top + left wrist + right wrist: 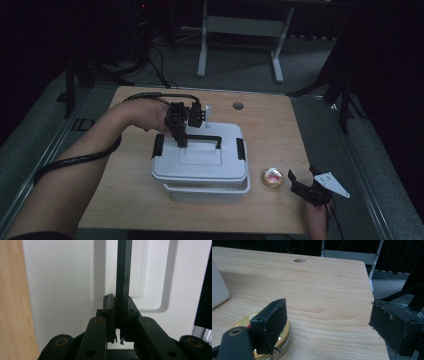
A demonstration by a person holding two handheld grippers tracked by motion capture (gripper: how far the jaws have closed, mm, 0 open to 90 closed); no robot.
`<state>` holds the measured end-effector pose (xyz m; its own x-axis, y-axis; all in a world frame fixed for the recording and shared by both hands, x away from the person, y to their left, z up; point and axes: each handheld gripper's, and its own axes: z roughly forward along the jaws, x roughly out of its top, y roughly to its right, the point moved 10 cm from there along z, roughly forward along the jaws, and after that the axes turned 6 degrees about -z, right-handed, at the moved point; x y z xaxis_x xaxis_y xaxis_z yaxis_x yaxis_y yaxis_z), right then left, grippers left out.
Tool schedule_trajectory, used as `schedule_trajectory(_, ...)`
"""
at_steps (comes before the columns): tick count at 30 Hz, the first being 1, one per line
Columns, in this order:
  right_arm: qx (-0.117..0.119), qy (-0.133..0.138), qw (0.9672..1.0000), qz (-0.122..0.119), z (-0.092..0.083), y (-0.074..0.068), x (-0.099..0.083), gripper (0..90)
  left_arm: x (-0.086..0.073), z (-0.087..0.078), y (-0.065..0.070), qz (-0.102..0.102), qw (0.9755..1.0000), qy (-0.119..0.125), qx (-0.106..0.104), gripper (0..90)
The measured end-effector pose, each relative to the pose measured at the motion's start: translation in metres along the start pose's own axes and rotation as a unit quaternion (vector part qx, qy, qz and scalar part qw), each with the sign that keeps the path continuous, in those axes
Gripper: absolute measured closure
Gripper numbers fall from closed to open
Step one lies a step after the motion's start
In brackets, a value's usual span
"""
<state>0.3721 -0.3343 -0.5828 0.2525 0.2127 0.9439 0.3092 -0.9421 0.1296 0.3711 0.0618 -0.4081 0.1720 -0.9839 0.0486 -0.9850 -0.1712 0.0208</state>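
Landmark: white lidded box point(200, 167) standing mid-table, lid on, black latch at each end.
Right gripper point(301, 186): nearest the person, at the table's near right corner, right of the box and well apart from it; jaws spread wide with nothing between them.
Right hand point(316, 216): below that gripper at the table's near edge.
Round gold tin point(272, 177): on the table just right of the box's near right corner, between box and right gripper; in the right gripper view it lies partly behind the left-hand jaw, tin point(283, 336) resting flat on the wood.
Black handle point(202, 139): lying across the top of the box lid.
Left gripper point(181, 141): above the box lid, pointing down; jaws closed tight on the black handle point(123, 277), clamping the bar from both sides.
Left forearm point(90, 160): reaching in from the box's left, cable trailing beneath.
Table point(280, 120): light wood, round hole point(238, 106) beyond the box's far right.
Far ground: grey desk frame point(240, 30) on the floor beyond the box.
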Motion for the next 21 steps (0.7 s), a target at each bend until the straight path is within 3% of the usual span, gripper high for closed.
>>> schedule_trajectory(14,-0.002,-0.004,1.0,-0.005,0.001,0.0,0.0,13.9,-0.041,-0.013,-0.006,-0.04,0.9991,0.012,0.008,83.6)
schedule_trajectory(21,-0.003,-0.006,1.0,-0.006,0.001,-0.001,-0.001,13.9,-0.069,-0.017,-0.008,-0.064,0.9978,0.014,0.01,83.6)
